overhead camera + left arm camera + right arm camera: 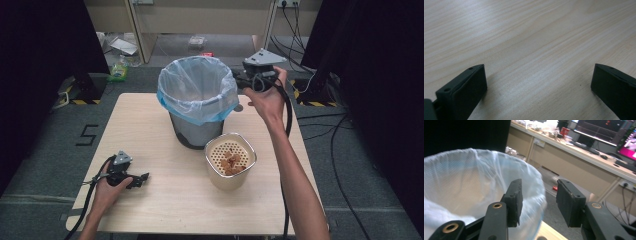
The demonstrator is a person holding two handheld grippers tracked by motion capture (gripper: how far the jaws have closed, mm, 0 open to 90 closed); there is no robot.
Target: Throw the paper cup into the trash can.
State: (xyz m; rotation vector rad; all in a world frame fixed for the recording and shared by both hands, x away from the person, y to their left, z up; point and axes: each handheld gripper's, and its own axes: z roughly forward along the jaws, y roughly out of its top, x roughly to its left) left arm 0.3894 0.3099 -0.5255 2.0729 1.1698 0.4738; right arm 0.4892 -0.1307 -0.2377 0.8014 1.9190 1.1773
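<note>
Both pairs of jaws stand spread with nothing between them. Those of the left gripper [142,178] are wide apart and low over bare wood near the bench's [150,125] front left corner; the left gripper view shows pale grain running between the two black pads [466,87]. The left hand [107,187] holds that gripper close to the front edge, its cable trailing off toward the person.

Held up in the right hand [267,97], the right gripper [236,79] hangs above the far right part of the bench, just beside the rim of the bin [197,100]. In the right gripper view the parted jaws frame the edge of the bin's liner [461,182], the gripper's midpoint [539,202] lying just outside the rim, with a gap of floor and a desk with monitors [604,132] beyond. One jaw overlaps the liner in that view; whether it touches the plastic I cannot tell.

The bin stands near the middle of the far edge, a dark bucket lined with a translucent bag whose blue-tinged hem folds down over the rim. Just in front of it, toward the right, sits a cream container [230,162] with a perforated insert, and a small heap of brown pieces [232,162] rests on the insert. Bin and container are very close; contact is unclear.
</note>
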